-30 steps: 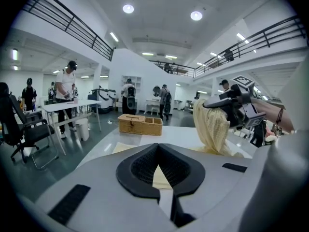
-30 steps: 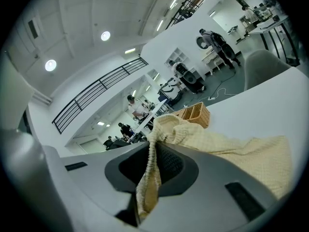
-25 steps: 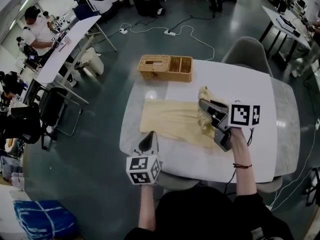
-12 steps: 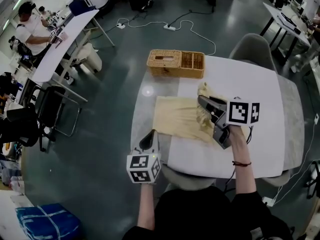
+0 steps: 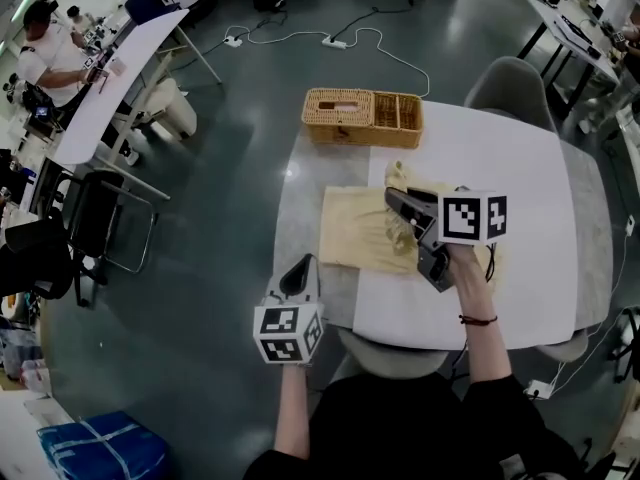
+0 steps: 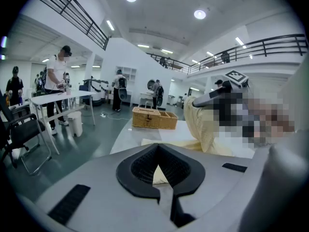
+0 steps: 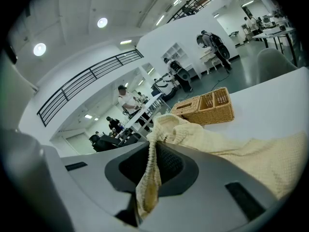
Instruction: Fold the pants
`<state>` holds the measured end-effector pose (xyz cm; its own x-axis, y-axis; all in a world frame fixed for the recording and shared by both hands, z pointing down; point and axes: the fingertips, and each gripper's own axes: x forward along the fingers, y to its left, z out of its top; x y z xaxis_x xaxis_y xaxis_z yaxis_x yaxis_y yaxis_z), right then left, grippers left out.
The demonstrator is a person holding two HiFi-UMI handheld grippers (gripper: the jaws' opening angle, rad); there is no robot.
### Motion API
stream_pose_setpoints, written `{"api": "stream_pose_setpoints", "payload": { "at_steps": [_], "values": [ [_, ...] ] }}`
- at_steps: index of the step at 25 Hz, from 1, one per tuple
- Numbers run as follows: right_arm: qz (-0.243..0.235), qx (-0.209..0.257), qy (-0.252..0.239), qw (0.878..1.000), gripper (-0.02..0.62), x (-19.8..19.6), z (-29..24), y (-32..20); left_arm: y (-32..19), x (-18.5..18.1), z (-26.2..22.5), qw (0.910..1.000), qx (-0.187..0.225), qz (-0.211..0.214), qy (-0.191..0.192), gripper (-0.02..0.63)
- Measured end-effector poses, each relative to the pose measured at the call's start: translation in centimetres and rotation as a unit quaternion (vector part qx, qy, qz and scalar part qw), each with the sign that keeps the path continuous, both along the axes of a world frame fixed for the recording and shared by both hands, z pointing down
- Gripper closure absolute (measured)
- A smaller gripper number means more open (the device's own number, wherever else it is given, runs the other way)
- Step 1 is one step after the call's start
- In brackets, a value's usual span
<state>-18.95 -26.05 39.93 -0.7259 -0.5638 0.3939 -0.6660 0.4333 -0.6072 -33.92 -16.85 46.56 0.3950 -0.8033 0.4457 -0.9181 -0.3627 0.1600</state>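
Pale yellow pants (image 5: 355,230) lie flat on the white table (image 5: 500,158), near its left side. My right gripper (image 5: 392,200) is shut on one bunched end of the pants and holds it lifted above the flat part. In the right gripper view the knit cloth (image 7: 251,153) runs into the closed jaws (image 7: 147,178). My left gripper (image 5: 303,265) hovers at the table's front-left edge, just beside the pants' near corner, shut with nothing seen in it. The left gripper view looks over its closed jaws (image 6: 161,178) at the hanging cloth (image 6: 207,124) and the right gripper (image 6: 203,100).
A wicker basket (image 5: 362,116) with compartments stands at the table's far edge. A grey chair (image 5: 510,83) is behind the table on the right. Cables (image 5: 330,43) lie on the floor beyond. A person (image 5: 45,43) works at a long white table at the far left.
My right gripper has carried the lifted pants end leftward over the flat part. My left gripper has drifted left towards the table's edge. Both stay shut.
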Motion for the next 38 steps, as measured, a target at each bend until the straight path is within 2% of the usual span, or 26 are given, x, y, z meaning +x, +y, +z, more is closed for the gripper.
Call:
{"api": "stream_pose_setpoints", "payload": {
  "at_steps": [9, 16, 27, 38],
  "values": [
    [-0.012, -0.042, 0.069, 0.997, 0.551, -3.7, 6.0, -1.7, -0.9, -1.1, 1.6, 0.9998, -0.014, 0.008, 0.007, 0.598],
    [-0.010, -0.073, 0.102, 0.992, 0.551, -6.2, 10.3, -2.6, -0.9, -2.0, 3.1, 0.9994, -0.028, 0.009, 0.015, 0.598],
    [0.003, -0.109, 0.169, 0.980, 0.550, -7.5, 15.2, -3.2, -0.7, -2.5, 4.7, 0.9987, -0.047, 0.000, 0.021, 0.598],
    [0.028, -0.115, 0.220, 0.968, 0.549, -8.1, 17.5, -3.6, -0.6, -3.0, 5.9, 0.9980, -0.058, -0.006, 0.026, 0.598]
  ]
}}
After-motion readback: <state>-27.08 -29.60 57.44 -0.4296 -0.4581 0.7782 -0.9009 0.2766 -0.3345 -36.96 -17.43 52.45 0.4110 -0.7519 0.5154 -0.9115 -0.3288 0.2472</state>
